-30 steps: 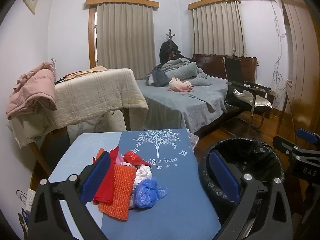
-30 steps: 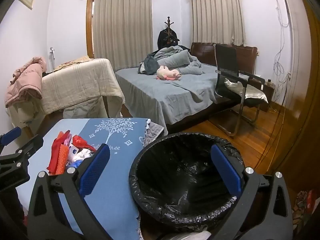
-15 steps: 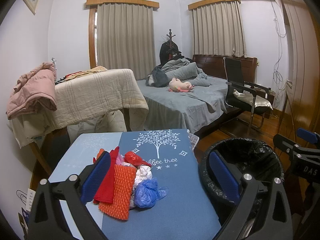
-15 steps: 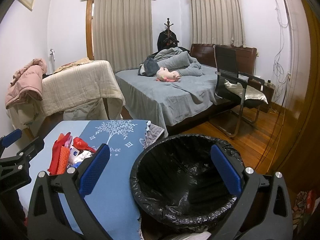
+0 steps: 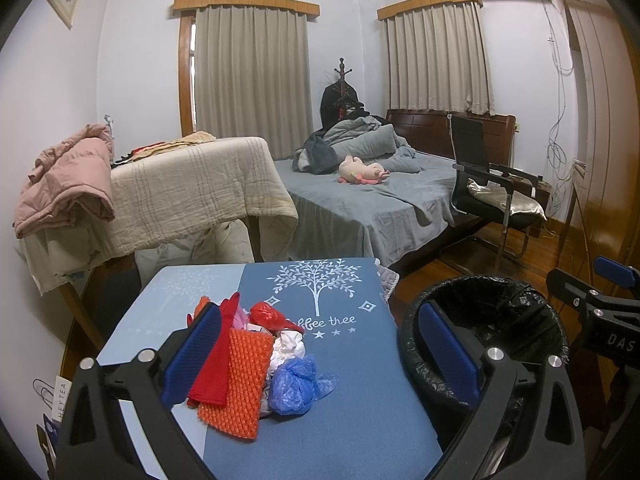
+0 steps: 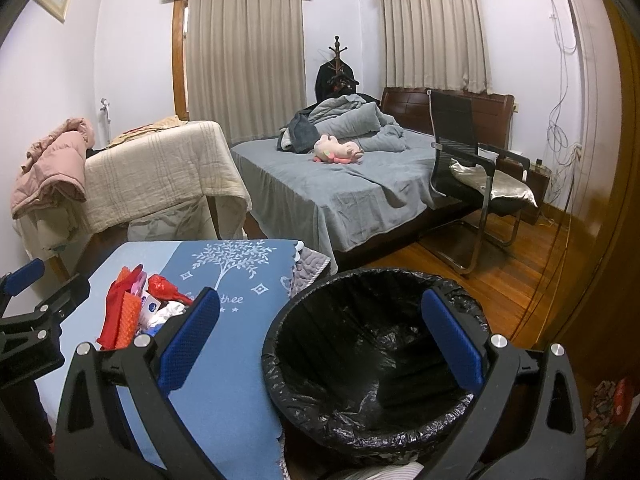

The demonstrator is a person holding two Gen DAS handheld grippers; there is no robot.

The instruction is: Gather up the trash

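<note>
Both tongs, left [image 5: 320, 356] and right [image 6: 316, 340], are held open and empty, ready for trash [image 5: 256, 356] piled beside the bin [image 6: 372, 360].

Glossy crinkled black plastic bin liner [image 6: 372, 364]; matt blue cloth table cover [image 5: 360, 412]; polished wood floor [image 6: 516, 272].

Left wrist view faces table [image 5: 360, 420], bin [image 5: 520, 300] at its right. Right wrist view faces bin [image 6: 372, 360], table [image 6: 240, 380] left. Both share bed [image 5: 360, 208] beyond.
</note>
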